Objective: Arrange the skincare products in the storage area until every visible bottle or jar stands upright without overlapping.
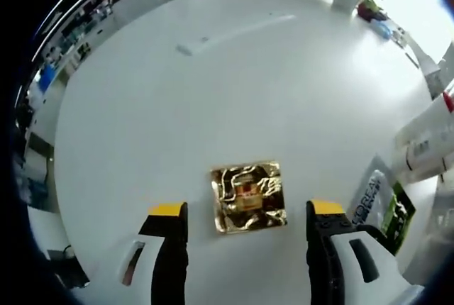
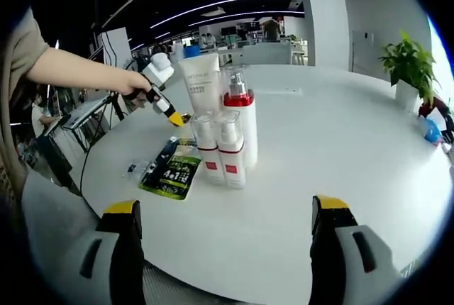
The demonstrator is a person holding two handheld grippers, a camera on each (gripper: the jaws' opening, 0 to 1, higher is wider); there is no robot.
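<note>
Left gripper view has the left gripper (image 1: 248, 223) spread wide over a flat gold sachet (image 1: 248, 196) on the white table (image 1: 213, 92). At ten o'clock of the released right gripper (image 2: 227, 230), four bottles (image 2: 225, 138) already stand; green packets (image 2: 172, 169) lie flat.

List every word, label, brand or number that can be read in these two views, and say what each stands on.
"L'OREAL", partly cut off: flat white sachet at the table's right in the left gripper view.
Gold packet: print at its centre too blurred to read.
Green-and-black sachet: white print too small to read.
Red labels on two small bottles: unreadable.
White tube: grey print unreadable.
</note>
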